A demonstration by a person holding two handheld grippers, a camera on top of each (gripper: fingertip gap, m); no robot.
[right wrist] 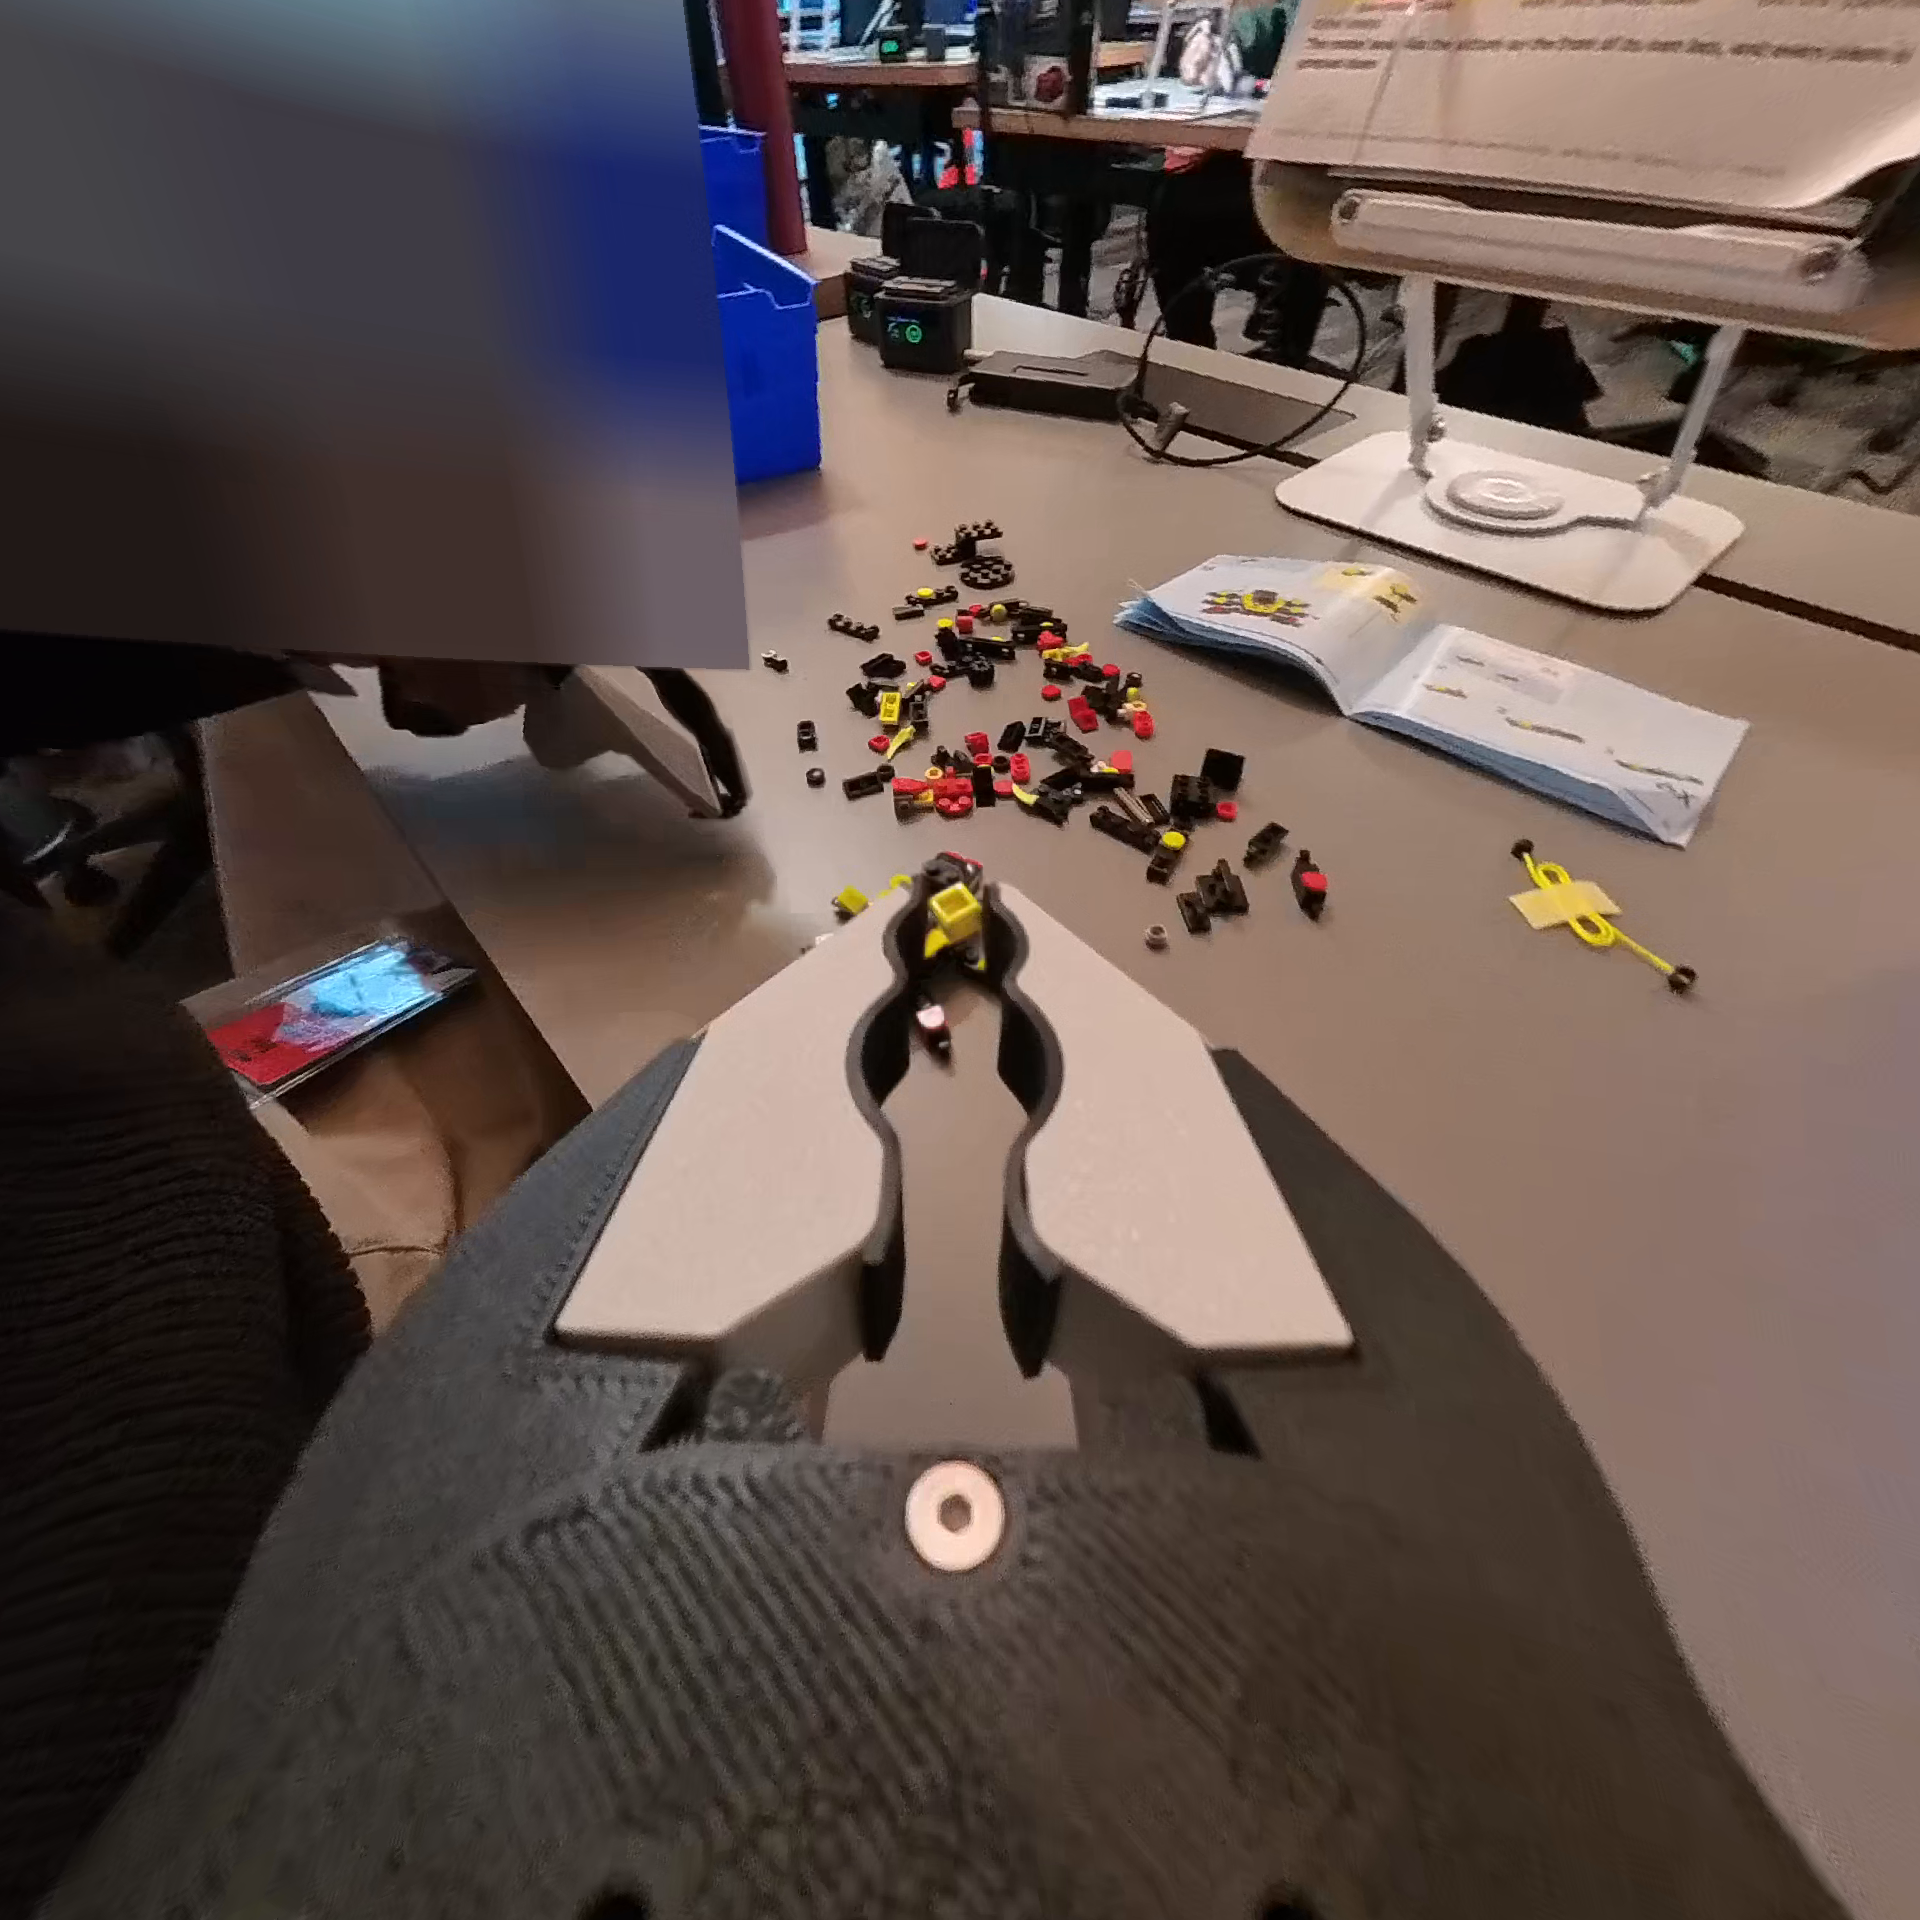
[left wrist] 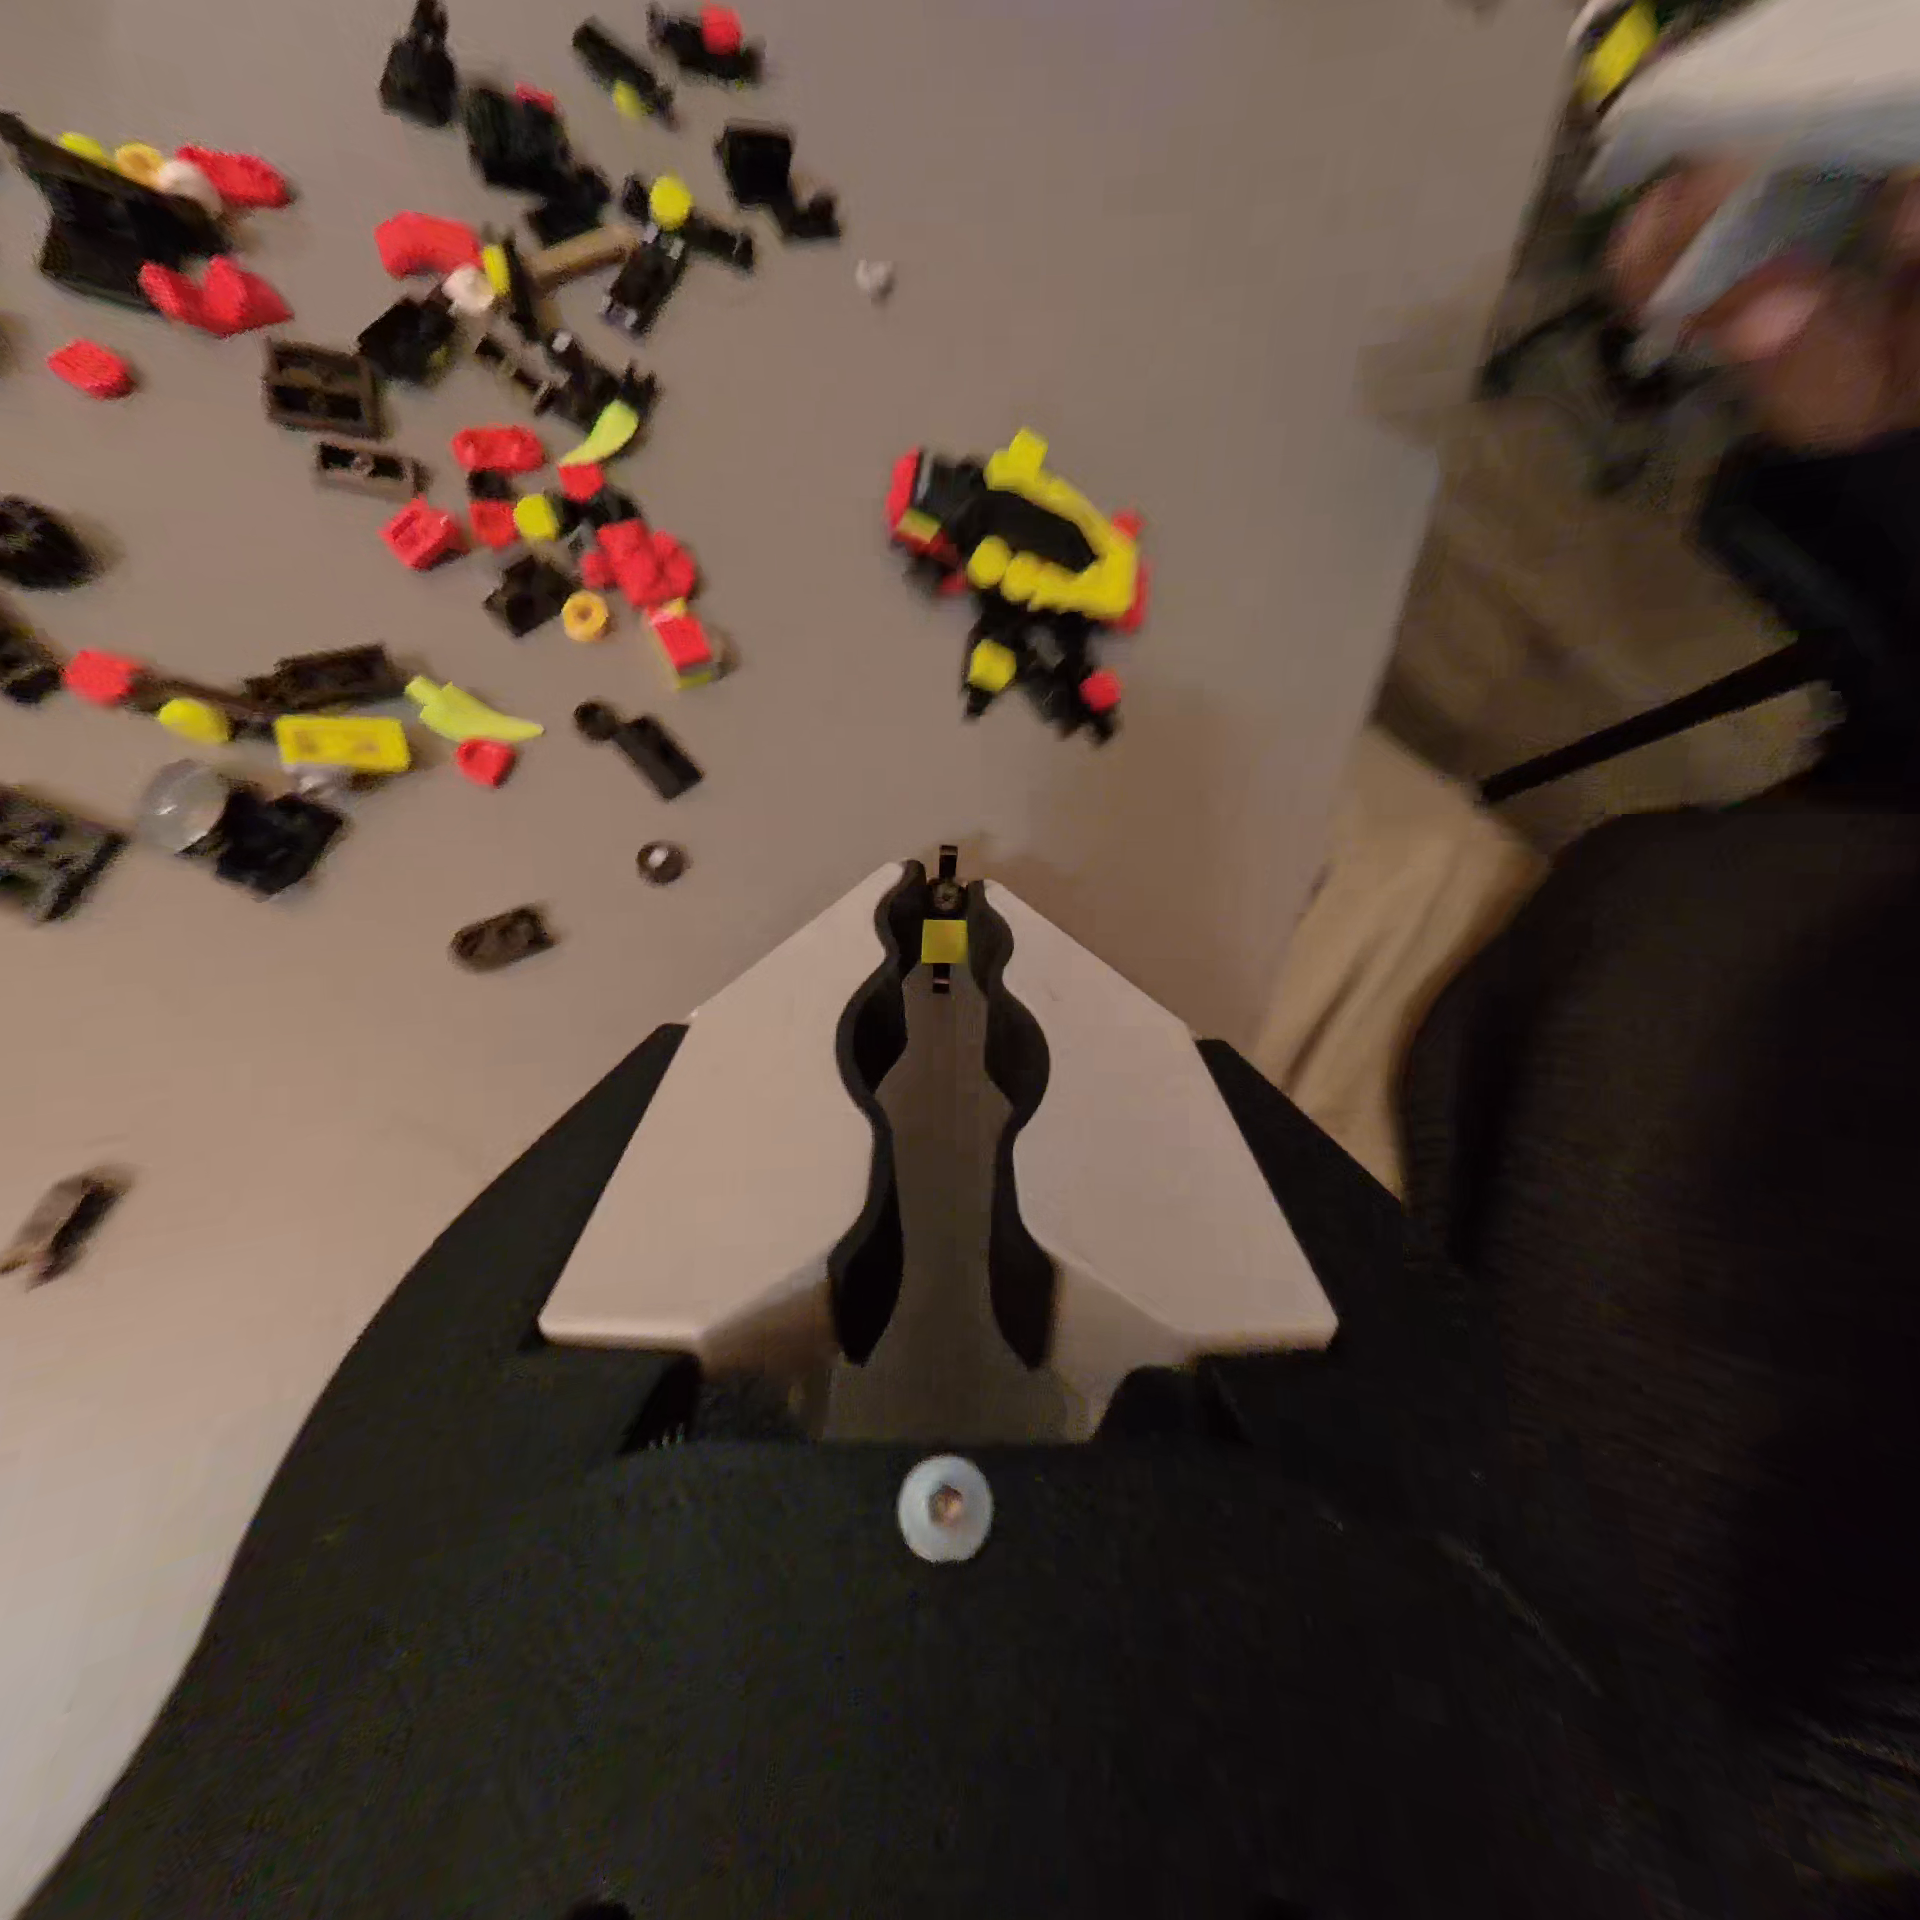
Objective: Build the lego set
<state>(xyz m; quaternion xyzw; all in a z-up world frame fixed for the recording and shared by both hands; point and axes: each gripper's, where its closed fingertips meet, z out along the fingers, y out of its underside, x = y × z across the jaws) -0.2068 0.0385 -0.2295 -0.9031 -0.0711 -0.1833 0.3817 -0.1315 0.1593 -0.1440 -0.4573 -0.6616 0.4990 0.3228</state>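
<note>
Nearest, the left tool (left wrist: 943, 914) pinches a tiny yellow-and-black lego piece (left wrist: 944, 938), while the right tool (right wrist: 951, 914) is clamped on a small black, yellow and red lego assembly (right wrist: 954, 912). Loose red, black and yellow bricks (right wrist: 1023, 743) scatter at twelve o'clock on the grey desk (right wrist: 1507, 1195), an open blue instruction booklet (right wrist: 1455, 691) at two o'clock

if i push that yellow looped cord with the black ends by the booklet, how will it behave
The yellow cord looks thin and coiled, so it would probably flop and drag rather than slide as one piece. A pale tab binds its middle, which may keep the loops together. Its small black ends suggest it is light.
</note>
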